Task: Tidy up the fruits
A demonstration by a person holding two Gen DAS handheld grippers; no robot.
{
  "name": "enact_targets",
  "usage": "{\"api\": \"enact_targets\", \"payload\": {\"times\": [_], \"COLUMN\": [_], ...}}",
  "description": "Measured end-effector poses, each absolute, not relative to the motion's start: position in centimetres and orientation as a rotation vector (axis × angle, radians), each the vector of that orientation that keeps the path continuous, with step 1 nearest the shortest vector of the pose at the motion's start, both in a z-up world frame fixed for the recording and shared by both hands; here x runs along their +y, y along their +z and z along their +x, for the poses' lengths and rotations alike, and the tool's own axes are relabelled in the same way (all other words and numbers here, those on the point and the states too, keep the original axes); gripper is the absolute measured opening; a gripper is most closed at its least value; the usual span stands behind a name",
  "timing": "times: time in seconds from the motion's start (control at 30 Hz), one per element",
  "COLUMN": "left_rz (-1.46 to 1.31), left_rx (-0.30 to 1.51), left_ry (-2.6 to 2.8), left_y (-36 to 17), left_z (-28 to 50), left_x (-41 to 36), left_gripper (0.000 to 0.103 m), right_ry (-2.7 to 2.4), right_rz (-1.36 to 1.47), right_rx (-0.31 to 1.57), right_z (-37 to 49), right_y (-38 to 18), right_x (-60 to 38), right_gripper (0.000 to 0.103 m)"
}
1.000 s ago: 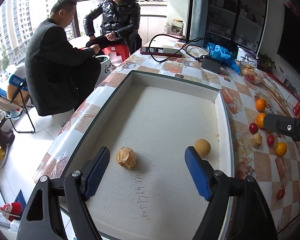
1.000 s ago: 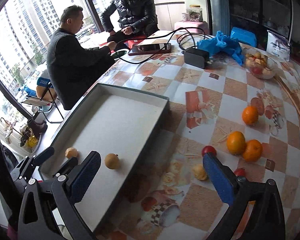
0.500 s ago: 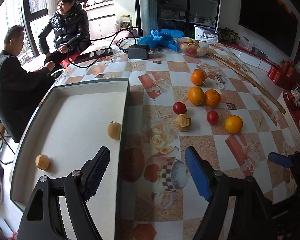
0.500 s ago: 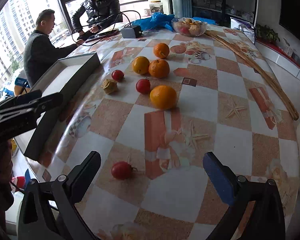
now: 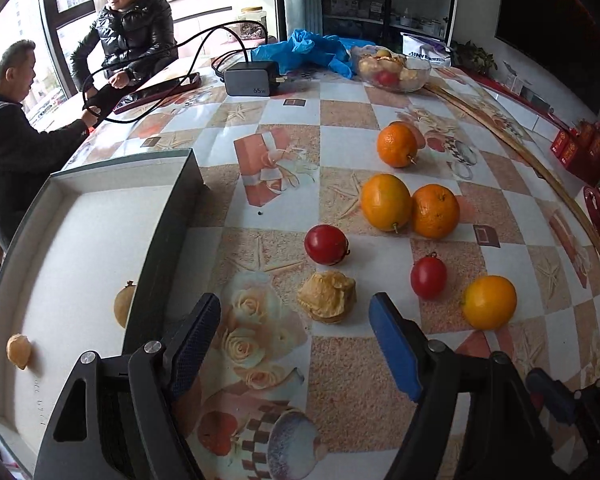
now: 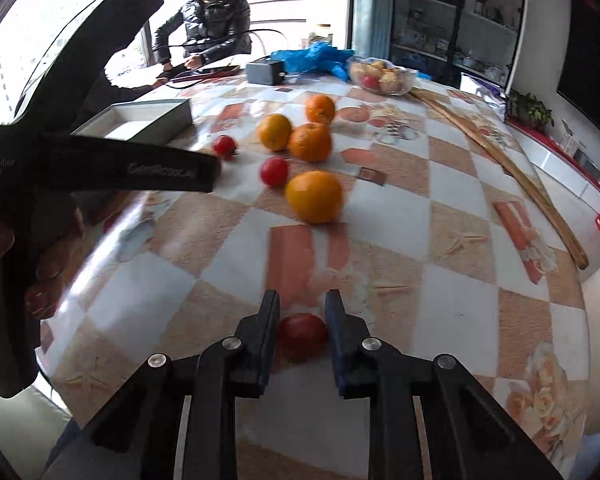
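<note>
In the left wrist view, the left tool (image 5: pixel 296 336) is hovering over the patterned surface (image 5: pixel 260 120) with its jaws apart and closing, a wrinkled tan fruit (image 5: pixel 327 297) lying just ahead between them, untouched. Two red fruits (image 5: pixel 326 245) and four oranges (image 5: pixel 386 202) are lying beyond and to the right, while the grey tray (image 5: pixel 168 216) at the left is holding two small tan fruits (image 5: pixel 19 351). In the right wrist view, the right tool (image 6: pixel 302 308) is clamping a small red fruit (image 6: pixel 303 334) that is sitting on the surface, near its front edge.
</note>
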State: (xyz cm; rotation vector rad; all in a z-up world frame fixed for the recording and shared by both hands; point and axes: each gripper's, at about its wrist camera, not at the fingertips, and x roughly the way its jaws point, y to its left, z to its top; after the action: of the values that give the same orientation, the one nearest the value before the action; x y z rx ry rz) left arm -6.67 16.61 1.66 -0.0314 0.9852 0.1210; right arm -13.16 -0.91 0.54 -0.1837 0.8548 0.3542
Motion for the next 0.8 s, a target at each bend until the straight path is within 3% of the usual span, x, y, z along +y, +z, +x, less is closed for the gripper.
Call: {"api": "enact_targets", "payload": {"times": [0.03,0.07,0.1,0.37,0.8], "left_rz": [-0.033,-0.043,-0.042,0.044,0.092], "left_rx": [0.997,0.968,0.960,0.844,0.809], "left_ry": [0.124,0.130,0.128,0.179,0.199], "left_y": [1.2,1.3,1.3,1.0,0.9], "left_z": [-6.5,-6.6,-6.8,-12.9,-13.2], "left_x": [16.5,16.5,16.3,14.2,13.5], "left_gripper": [0.066,0.052,0.029,0.030,0.030], "right_ry": [0.336,0.322,0.313,0.285,0.277], "right_rz": [-0.163,-0.138,-0.112,-0.054,-0.049], "right_rx": [0.857,0.860,0.866,0.845,0.843], "right_z": [-12.5,-11.7,-11.1,-10.5,-10.5], "right_y": [0.6,0.6,0.6,0.8,0.6], "right_x": [-1.9,-2.8,-3.7,-5.4,-5.7], "right_gripper": [0.025,0.025,0.025,0.025,0.025]}}
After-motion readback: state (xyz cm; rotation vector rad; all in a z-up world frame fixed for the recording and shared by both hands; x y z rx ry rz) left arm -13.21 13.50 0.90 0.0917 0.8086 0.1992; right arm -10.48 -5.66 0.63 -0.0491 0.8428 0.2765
